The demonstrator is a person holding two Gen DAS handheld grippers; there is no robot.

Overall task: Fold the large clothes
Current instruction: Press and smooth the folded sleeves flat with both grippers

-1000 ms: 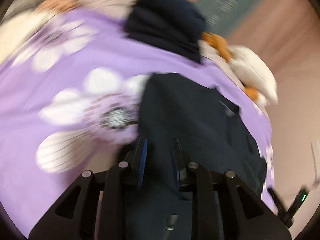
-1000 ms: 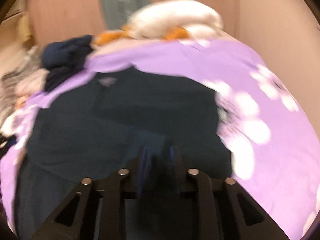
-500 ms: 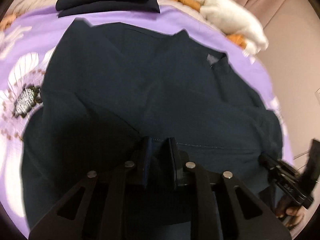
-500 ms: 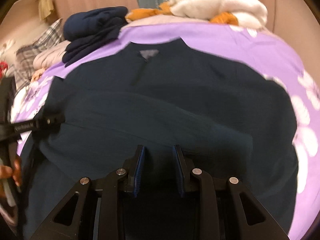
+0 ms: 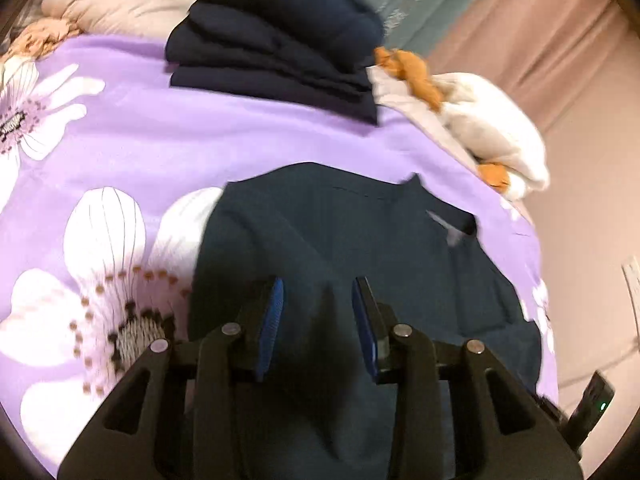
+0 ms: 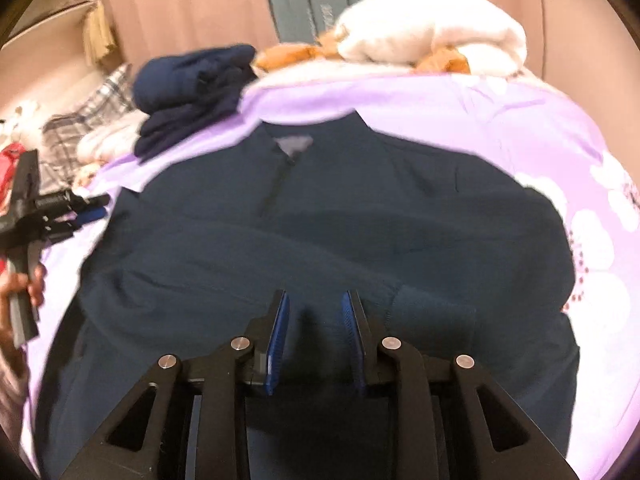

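A large dark navy garment point(image 5: 360, 248) lies spread on the purple flowered bedspread point(image 5: 160, 140), collar at the far end; it also fills the right wrist view point(image 6: 340, 220). My left gripper point(image 5: 318, 312) is open and empty, above the garment's left part. My right gripper point(image 6: 314, 320) is open and empty, just above the garment's near part. The left gripper point(image 6: 86, 208) shows at the left edge of the right wrist view, over the garment's left side.
A stack of folded navy clothes point(image 5: 280, 40) sits at the far side of the bed. A white and orange plush blanket point(image 5: 492, 136) lies at the far right. Plaid and beige bedding point(image 6: 92, 120) lies at the far left. A pink wall runs along the right.
The left gripper was shut on the garment half a second ago and now stands open, pulled back and to the left. The right gripper's jaws have opened a little wider.
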